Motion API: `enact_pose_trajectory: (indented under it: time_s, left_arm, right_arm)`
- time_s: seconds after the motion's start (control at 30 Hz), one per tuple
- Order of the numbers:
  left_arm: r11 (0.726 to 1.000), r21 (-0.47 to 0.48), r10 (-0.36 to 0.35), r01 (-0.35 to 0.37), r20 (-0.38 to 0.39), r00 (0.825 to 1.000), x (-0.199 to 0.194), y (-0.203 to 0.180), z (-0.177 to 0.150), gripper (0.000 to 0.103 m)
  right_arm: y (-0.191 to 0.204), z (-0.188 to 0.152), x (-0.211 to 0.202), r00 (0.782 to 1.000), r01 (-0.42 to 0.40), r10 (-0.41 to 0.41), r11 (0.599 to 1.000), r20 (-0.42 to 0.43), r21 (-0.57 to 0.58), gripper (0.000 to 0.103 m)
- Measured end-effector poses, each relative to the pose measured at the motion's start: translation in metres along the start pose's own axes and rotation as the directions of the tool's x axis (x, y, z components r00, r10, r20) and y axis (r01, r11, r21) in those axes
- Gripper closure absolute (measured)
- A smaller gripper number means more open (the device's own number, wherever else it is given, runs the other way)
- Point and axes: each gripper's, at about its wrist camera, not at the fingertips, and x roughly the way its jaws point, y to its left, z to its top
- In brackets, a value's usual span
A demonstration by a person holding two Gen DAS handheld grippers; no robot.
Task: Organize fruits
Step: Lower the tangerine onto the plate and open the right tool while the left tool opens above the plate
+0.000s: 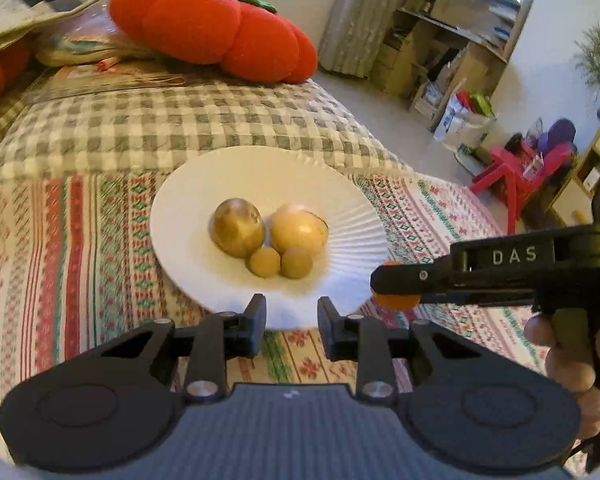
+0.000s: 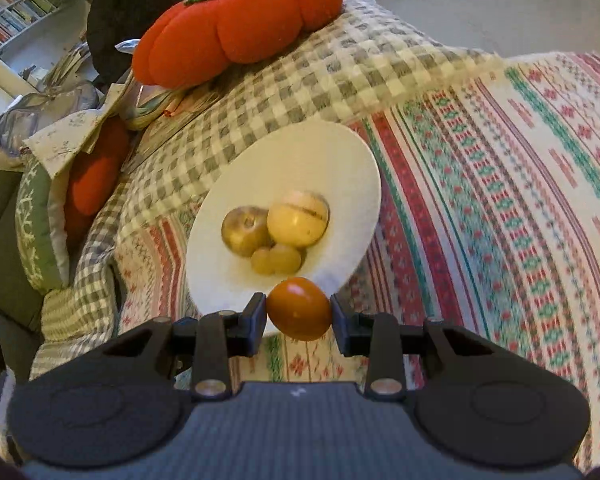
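Observation:
A white fluted plate (image 1: 228, 168) lies on a patterned blanket and holds a brownish fruit (image 1: 238, 227), a larger yellow fruit (image 1: 298, 229) and two small round tan fruits (image 1: 265, 262). My left gripper (image 1: 292, 320) is open and empty, just short of the plate's near rim. My right gripper (image 2: 299, 312) is shut on an orange fruit (image 2: 299, 308) and holds it over the plate's near rim (image 2: 340, 152). In the left wrist view the right gripper (image 1: 396, 288) comes in from the right with the orange fruit (image 1: 396, 301) mostly hidden under its fingers.
A big red tomato-shaped cushion (image 1: 212, 28) lies behind the plate on a grey checked cover (image 1: 180, 120). A red plastic chair (image 1: 516, 168), shelves and bags stand on the floor to the right. Clutter and another red cushion (image 2: 96, 172) lie at the left.

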Motion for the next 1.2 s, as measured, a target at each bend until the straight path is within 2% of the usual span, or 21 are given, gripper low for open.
enact_pose_trajectory:
  time_s: [0.5,0.97,1.0,1.07,1.1,1.13,1.2]
  left_arm:
    - [1.000,-0.022,0.008,-0.009,-0.050,0.999,0.042,0.013,0.024,0.098]
    - [1.000,-0.012,0.027,-0.028,-0.084,0.996,0.059,0.012,0.019,0.095]
    - [1.000,-0.013,0.023,-0.024,-0.083,0.996,0.059,0.012,0.019,0.091]
    - [1.000,-0.023,0.007,-0.009,-0.084,0.996,0.058,0.013,0.019,0.079]
    - [1.000,-0.029,0.003,-0.005,-0.084,0.997,0.057,0.013,0.019,0.064]
    - [0.999,-0.032,0.003,-0.005,-0.077,0.997,0.055,0.012,0.020,0.053]
    - [0.999,-0.037,0.007,-0.010,-0.071,0.997,0.052,0.012,0.022,0.044]
  right_arm:
    - [0.005,0.024,0.034,0.999,0.041,-0.041,0.998,0.001,-0.053,0.072]
    - [0.010,0.027,0.044,0.997,0.072,-0.072,0.994,-0.003,-0.078,0.070]
    - [0.010,0.027,0.043,0.997,0.075,-0.075,0.994,-0.003,-0.077,0.069]
    - [0.010,0.028,0.042,0.998,0.068,-0.069,0.995,-0.004,-0.071,0.061]
    - [0.009,0.028,0.040,0.998,0.059,-0.059,0.996,-0.003,-0.065,0.054]
    - [0.009,0.029,0.039,0.999,0.051,-0.051,0.997,-0.001,-0.060,0.050]
    - [0.010,0.030,0.035,0.999,0.049,-0.049,0.997,0.002,-0.061,0.049]
